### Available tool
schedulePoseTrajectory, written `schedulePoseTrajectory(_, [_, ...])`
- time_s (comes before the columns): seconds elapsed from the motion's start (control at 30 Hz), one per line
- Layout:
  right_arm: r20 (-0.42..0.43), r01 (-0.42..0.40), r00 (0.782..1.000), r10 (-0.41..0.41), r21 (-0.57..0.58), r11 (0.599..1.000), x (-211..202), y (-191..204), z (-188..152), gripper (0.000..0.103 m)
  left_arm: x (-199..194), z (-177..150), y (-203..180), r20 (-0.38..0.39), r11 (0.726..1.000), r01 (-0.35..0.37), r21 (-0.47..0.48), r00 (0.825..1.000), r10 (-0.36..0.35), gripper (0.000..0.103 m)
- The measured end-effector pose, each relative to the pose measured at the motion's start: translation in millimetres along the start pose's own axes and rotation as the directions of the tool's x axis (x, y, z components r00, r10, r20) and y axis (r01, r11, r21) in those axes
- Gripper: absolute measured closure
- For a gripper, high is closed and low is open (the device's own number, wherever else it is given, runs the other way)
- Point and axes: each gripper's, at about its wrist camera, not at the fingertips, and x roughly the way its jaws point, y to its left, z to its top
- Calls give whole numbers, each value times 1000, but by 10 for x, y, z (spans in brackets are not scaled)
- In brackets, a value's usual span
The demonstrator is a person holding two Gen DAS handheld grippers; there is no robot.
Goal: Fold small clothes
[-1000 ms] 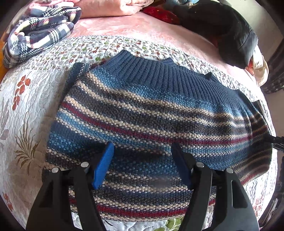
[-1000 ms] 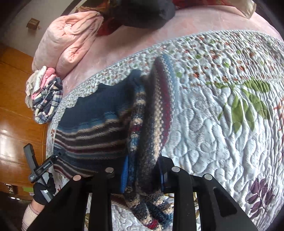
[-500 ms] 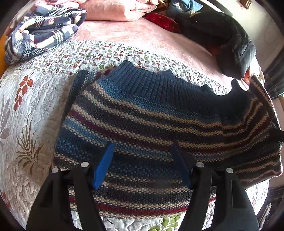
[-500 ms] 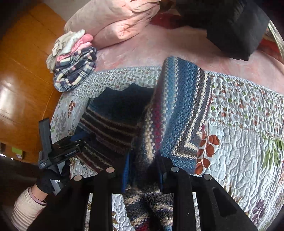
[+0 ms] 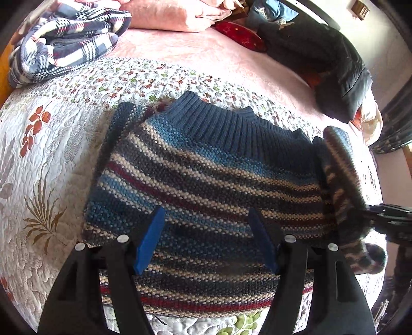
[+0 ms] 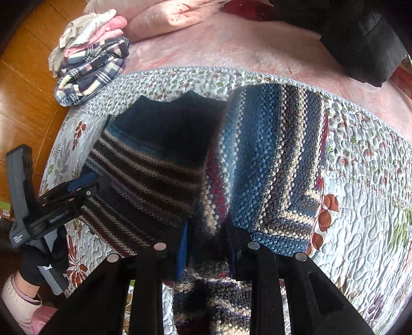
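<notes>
A blue, cream and red striped knit sweater (image 5: 206,180) lies flat on the quilted bedspread (image 5: 51,159), ribbed collar pointing away. My left gripper (image 5: 206,237) hovers open over its lower half, blue pads apart with nothing between them. My right gripper (image 6: 208,247) is shut on the sweater's right sleeve (image 6: 278,167), holding it up off the bed so it stands as a raised flap (image 5: 340,175) beside the body. In the left wrist view the right gripper (image 5: 386,221) shows at the right edge. In the right wrist view the left gripper (image 6: 77,192) shows at the left.
A folded plaid pile (image 5: 64,38) sits at the far left of the bed, with pink bedding (image 5: 175,15) behind it. A black jacket (image 5: 334,64) lies at the far right. Wooden floor (image 6: 31,85) borders the bed. A person's gloved hand (image 6: 33,268) holds the left gripper.
My right gripper has raised the sleeve off the bed and swung it up and inward toward the sweater's body. The left gripper has stayed open above the lower half.
</notes>
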Motion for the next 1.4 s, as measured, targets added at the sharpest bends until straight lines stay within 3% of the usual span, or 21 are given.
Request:
schedulePoseTrajectory(0.13, [-22,-19,1000,20,22,1000,152,-14,-23,75,-28,17,-38,4,1000,25,1,1000,-25,36])
schedulePoseTrajectory(0.37, [-2,-160,987,161,98,982,252,-104,-70,46,-41,37,-128,-15,994,104,-21,994,-104,36])
schedulePoseTrajectory(0.6, [57,-230,973,225,114,967,-96,-268,-131,46,-78,55,-342,-45,972,231,-48,972,-233,36])
schedulePoseTrajectory(0.87, [113,-142,985,130,113,983,-728,-740,-551,46,94,21,-811,-111,926,373,-64,919,-378,36])
schedulePoseTrajectory(1.03, [94,-135,988,120,176,975,-652,-1158,-899,46,371,-36,-1031,-155,916,387,-105,903,-400,38])
schedulePoseTrajectory(1.17, [97,-170,984,150,240,956,-471,-1407,-1041,46,502,-55,-1190,-183,920,382,-86,902,-392,38])
schedulePoseTrajectory(1.27, [69,-158,987,145,250,955,-378,-1488,-1070,46,590,-72,-1339,-209,925,376,-60,901,-380,38])
schedulePoseTrajectory(1.37, [64,-164,986,153,226,960,-377,-1474,-1082,46,585,-106,-1451,-234,915,399,-55,886,-401,38])
schedulePoseTrajectory(1.4, [65,-165,986,155,219,962,-380,-1455,-1077,46,592,-114,-1499,-242,921,388,-39,890,-385,38])
